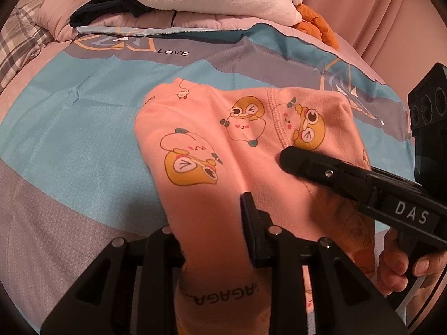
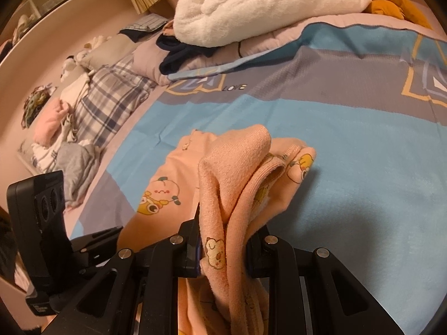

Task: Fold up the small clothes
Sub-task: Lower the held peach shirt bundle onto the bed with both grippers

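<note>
A small pink garment with yellow cartoon prints lies partly folded on the blue and grey bedspread. My left gripper is shut on its near edge, with the cloth bunched between the fingers. My right gripper is shut on another bunched part of the same pink garment and holds it lifted above the bed. The right gripper also shows in the left wrist view, lying over the garment's right side. The left gripper's body shows at the lower left of the right wrist view.
A white fluffy blanket, a dark garment and an orange cloth sit on the folded quilt at the far end. Plaid pillows and a pile of clothes lie at the left. A pink curtain hangs at the right.
</note>
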Action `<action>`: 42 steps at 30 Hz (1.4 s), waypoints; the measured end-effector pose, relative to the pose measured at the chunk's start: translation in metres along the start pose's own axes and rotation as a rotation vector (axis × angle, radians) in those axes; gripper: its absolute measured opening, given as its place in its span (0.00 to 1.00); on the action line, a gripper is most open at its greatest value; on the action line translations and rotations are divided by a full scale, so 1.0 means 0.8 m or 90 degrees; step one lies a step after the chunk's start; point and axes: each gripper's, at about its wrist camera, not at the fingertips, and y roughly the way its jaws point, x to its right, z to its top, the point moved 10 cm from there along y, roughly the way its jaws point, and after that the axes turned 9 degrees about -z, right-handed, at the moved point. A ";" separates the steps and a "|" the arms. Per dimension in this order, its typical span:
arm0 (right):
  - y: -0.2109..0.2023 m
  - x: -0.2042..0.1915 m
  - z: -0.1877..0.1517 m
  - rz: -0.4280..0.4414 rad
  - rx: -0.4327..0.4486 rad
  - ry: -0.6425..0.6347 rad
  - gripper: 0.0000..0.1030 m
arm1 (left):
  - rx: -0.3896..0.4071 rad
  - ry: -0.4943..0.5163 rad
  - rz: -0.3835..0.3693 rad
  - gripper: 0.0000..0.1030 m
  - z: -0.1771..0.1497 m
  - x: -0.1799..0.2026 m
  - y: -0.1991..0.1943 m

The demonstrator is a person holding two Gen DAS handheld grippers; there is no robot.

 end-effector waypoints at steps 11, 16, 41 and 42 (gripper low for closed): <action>0.006 0.015 -0.004 -0.017 -0.017 0.017 0.23 | -0.006 -0.002 0.009 0.32 -0.001 -0.002 0.002; 0.009 0.020 -0.005 -0.025 -0.022 0.023 0.23 | -0.008 0.001 0.017 0.34 0.000 -0.003 0.003; 0.012 0.027 -0.009 -0.060 -0.038 0.013 0.28 | -0.010 -0.006 0.047 0.56 -0.002 -0.015 0.003; 0.012 0.027 -0.009 -0.063 -0.038 0.011 0.29 | -0.009 -0.004 0.050 0.58 -0.002 -0.016 0.002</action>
